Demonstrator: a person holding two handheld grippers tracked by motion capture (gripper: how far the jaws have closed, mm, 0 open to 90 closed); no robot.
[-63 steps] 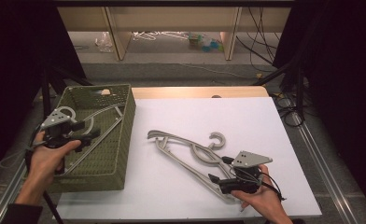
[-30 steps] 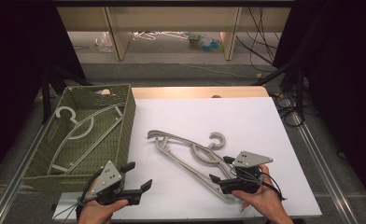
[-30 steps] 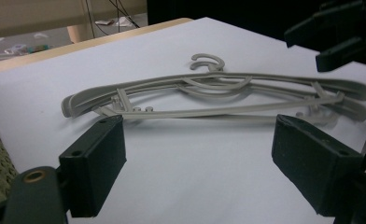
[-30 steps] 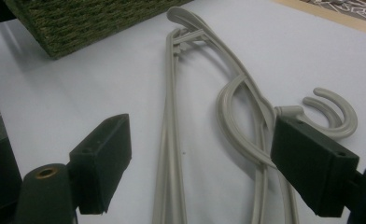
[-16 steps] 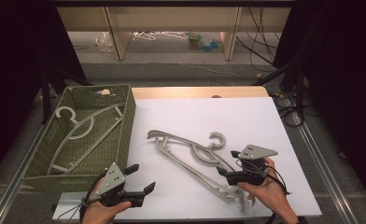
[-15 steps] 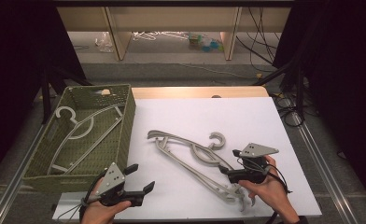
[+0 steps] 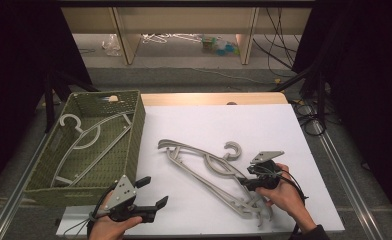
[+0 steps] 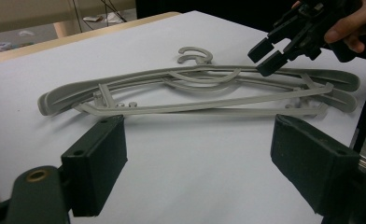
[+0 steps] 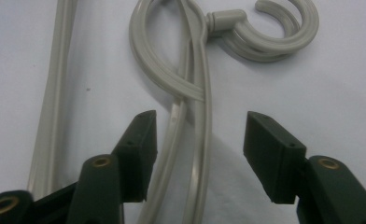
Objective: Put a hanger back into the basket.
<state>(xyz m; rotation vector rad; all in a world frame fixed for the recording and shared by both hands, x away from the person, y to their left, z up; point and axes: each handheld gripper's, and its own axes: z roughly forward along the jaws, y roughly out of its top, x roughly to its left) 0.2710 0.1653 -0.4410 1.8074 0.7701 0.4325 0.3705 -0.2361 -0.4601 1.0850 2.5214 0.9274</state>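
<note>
High view: we are looking at two grey hangers (image 7: 209, 172) lying stacked on the white surface (image 7: 264, 125), long axis running from upper left to lower right, hooks toward the far side. The right hand-held gripper (image 7: 247, 183) is sitting over the right half of the stack, close to the hook; the left hand-held gripper (image 7: 154, 194) is waiting near the front edge, well apart from the stack, its jaws spread with nothing between them. A third hanger (image 7: 86, 145) is lying in the green basket (image 7: 134, 130) at left.

Left gripper view: we are seeing the stack (image 8: 195, 91) lengthwise across the frame beyond the open left hand-held gripper (image 8: 200, 163), with the right hand-held gripper (image 8: 267, 56) coming at it from above.

Right gripper view: the right hand-held gripper (image 9: 200, 154) is straddling the neck of the hangers (image 9: 197, 135) just below the hooks. Its jaws have just been closing; the bars are between them, but the pads are standing clear on both sides. We are judging the right hand nearer and the grip nearly made.
</note>
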